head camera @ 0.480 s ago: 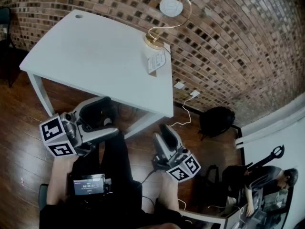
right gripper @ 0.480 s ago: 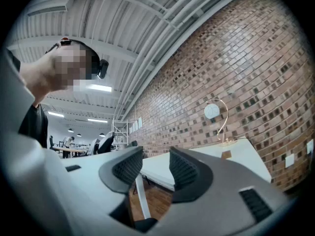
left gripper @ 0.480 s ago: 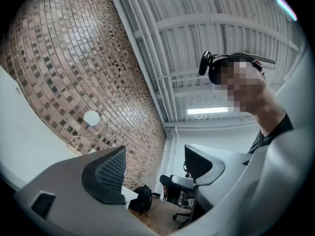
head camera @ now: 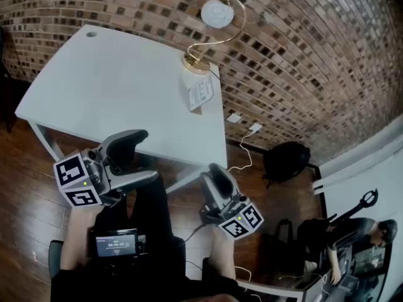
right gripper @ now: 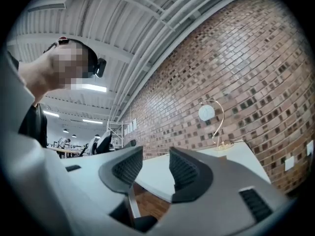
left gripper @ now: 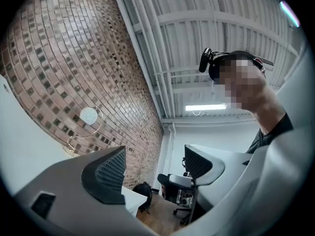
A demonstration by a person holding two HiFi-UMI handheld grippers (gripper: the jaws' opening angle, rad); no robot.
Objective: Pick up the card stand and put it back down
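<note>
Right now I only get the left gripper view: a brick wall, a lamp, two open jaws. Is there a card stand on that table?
Observer: Yes. The head view shows the card stand on the table, just on the near side of the lamp base, by the table's right edge.
Operator: Is the other gripper anywhere near it?
Observer: No. The right gripper hangs short of the table's near edge, jaws apart with nothing between them.
</note>
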